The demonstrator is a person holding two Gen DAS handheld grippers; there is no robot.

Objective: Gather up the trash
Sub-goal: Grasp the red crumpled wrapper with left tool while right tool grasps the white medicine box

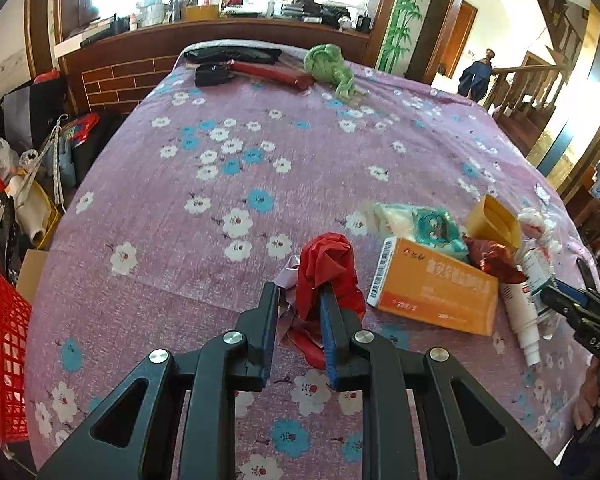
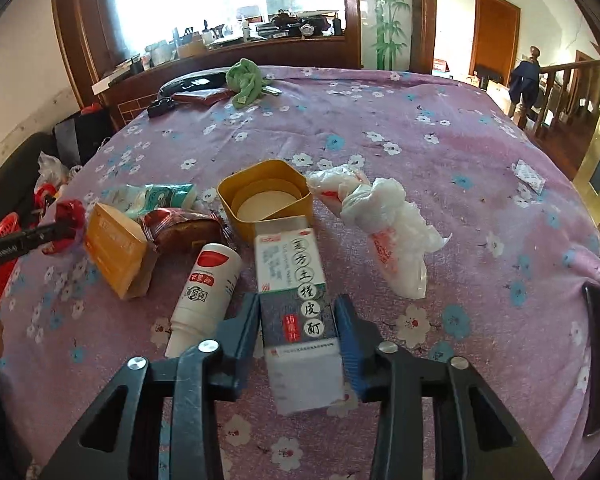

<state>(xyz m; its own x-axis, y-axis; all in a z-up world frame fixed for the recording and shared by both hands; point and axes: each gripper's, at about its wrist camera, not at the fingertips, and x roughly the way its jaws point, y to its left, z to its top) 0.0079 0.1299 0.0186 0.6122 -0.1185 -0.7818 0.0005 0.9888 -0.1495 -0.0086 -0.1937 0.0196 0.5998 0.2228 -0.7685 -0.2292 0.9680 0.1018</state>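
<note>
left jaws [image 1: 300, 300] clamp red wrapper [image 1: 328, 268]; right jaws [image 2: 298, 316] grip medicine box [image 2: 296, 304].

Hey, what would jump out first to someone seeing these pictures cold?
The left tongs pinch a crumpled red bag on the purple flowered cloth. The right tongs clamp a small medicine box, amid a heap of trash with an orange box.
</note>
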